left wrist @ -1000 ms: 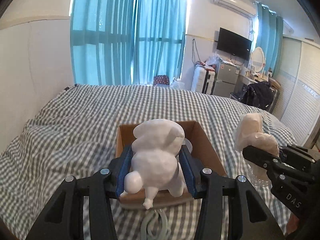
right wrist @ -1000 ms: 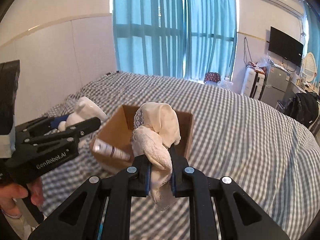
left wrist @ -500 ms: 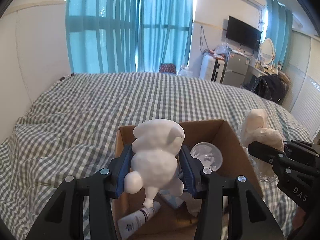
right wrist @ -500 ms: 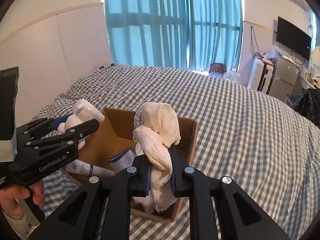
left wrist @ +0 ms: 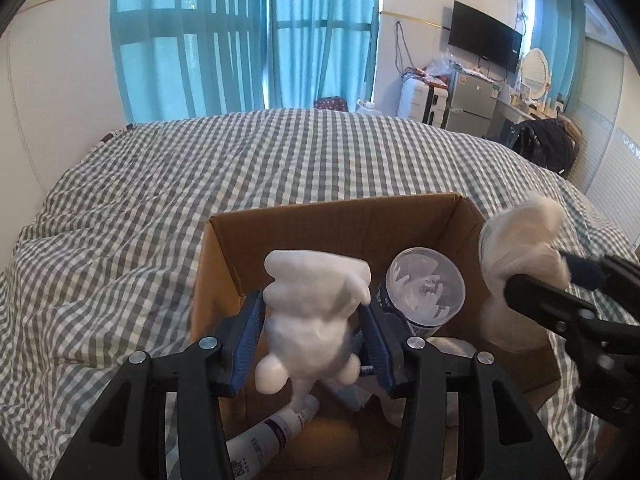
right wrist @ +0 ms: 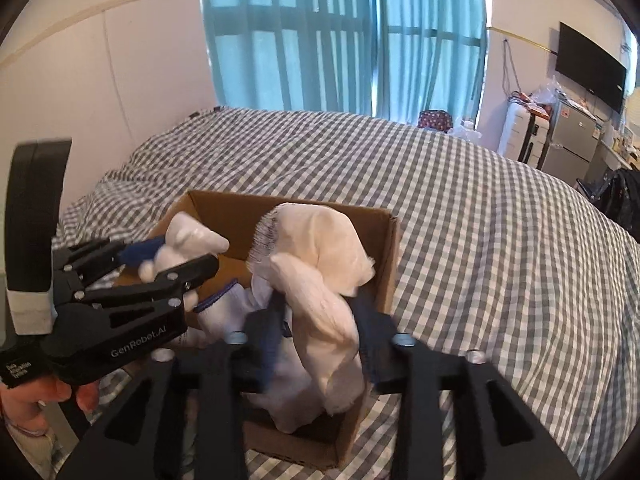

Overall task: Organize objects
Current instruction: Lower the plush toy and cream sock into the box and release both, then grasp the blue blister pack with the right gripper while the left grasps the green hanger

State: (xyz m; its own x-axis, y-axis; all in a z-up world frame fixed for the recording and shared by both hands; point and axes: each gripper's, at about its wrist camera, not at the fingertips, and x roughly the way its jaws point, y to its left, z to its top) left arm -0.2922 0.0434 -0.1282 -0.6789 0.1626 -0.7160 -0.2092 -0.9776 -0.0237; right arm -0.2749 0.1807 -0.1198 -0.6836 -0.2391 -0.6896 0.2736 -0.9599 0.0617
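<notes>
An open cardboard box (left wrist: pixel 340 220) (right wrist: pixel 394 248) stands on the checked bed. My left gripper (left wrist: pixel 314 332) is shut on a white figurine (left wrist: pixel 316 312) and holds it over the box's left half; it also shows in the right wrist view (right wrist: pixel 188 244). My right gripper (right wrist: pixel 320 320) has its jaws spread apart, with a cream cloth (right wrist: pixel 320 256) still hanging between them over the box's right side. The cloth also shows in the left wrist view (left wrist: pixel 520 240). Inside the box lie a clear-lidded jar (left wrist: pixel 424 284), a white tube (left wrist: pixel 272 436) and a white sock (right wrist: pixel 224 308).
The grey-and-white checked bedspread (left wrist: pixel 200 176) spreads around the box. Blue curtains (left wrist: pixel 248 36) hang at the far window. A wall TV (left wrist: pixel 484 42), small fridge (left wrist: pixel 472 104) and black bag (left wrist: pixel 544 144) stand at the far right. A white wall (right wrist: pixel 100 80) runs along the left.
Both grippers moved forward and down over the box, whose inside now shows. The right gripper's jaws have opened from their tight grip on the cloth. The left still holds the figurine.
</notes>
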